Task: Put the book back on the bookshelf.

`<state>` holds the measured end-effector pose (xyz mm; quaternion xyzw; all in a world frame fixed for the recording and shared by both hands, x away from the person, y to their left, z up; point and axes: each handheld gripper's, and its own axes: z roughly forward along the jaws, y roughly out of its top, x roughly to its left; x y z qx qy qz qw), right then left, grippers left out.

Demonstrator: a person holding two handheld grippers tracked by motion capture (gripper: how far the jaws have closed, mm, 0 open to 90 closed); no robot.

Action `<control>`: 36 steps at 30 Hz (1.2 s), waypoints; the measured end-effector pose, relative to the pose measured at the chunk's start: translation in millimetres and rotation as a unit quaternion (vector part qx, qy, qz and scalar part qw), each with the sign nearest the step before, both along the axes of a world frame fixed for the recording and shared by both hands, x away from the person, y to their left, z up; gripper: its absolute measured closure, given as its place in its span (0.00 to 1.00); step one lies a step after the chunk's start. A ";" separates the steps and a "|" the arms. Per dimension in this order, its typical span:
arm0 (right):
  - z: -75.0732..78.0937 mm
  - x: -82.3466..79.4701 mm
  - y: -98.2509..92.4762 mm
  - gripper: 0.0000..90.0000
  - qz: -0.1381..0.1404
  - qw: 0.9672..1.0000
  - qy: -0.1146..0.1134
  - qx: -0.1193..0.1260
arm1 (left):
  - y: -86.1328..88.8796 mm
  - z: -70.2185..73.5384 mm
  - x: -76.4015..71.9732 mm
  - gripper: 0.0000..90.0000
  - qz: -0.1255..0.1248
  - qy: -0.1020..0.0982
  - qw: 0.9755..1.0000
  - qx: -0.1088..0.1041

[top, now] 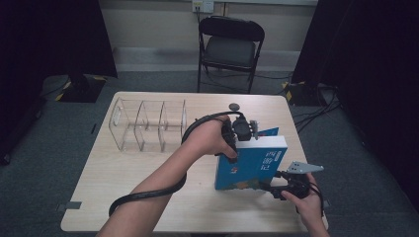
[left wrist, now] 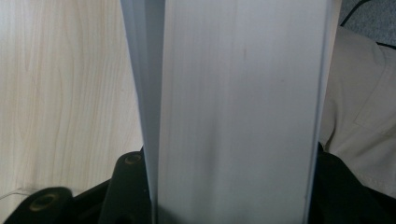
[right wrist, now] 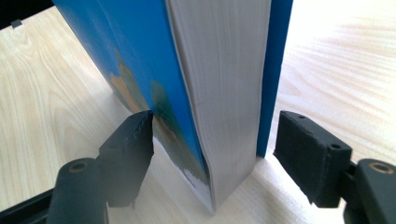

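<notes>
The high view looks forward and down over the whole table [top: 123, 197]. The left gripper view sits tight against the book's [left wrist: 238, 107] page edge. The right gripper view looks low along the tabletop at the same book's [right wrist: 224, 93] bottom corner.

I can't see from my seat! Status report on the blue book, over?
Left gripper clamped on the blue book's top edge. Right gripper jaws open around its lower corner, not pressing. Book standing on the table. Clear organizer sits apart, left.
</notes>
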<state>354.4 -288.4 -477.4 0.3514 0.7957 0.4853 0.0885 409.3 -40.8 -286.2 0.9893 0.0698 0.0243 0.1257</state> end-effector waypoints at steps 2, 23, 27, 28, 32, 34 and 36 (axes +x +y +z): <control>-0.9 0.2 0.4 0.30 0.001 1.000 0.006 0.004 | -2.8 -1.3 -0.5 0.60 -0.006 0.002 1.000 0.011; -6.8 -0.1 -3.3 0.30 0.004 1.000 0.018 0.007 | -8.6 -10.7 -0.8 0.62 -0.007 0.027 0.999 0.030; -7.6 -0.1 -3.8 0.30 0.003 1.000 0.021 0.010 | -9.6 -10.5 -1.5 0.64 -0.011 0.028 0.999 0.040; -7.5 -0.1 -3.9 0.30 0.003 1.000 0.021 0.009 | -9.9 -10.7 -1.4 0.65 -0.010 0.031 0.999 0.041; -7.0 -0.5 -4.4 0.30 0.004 1.000 0.020 0.011 | -10.5 -10.3 -1.7 0.66 -0.012 0.031 0.998 0.045; -7.1 -0.4 -4.7 0.30 0.004 1.000 0.021 0.013 | -10.4 -10.5 -2.1 0.66 -0.008 0.032 0.998 0.045; -7.5 -0.2 -4.9 0.30 0.004 1.000 0.021 0.014 | -10.2 -10.5 -2.0 0.66 -0.003 0.033 0.999 0.044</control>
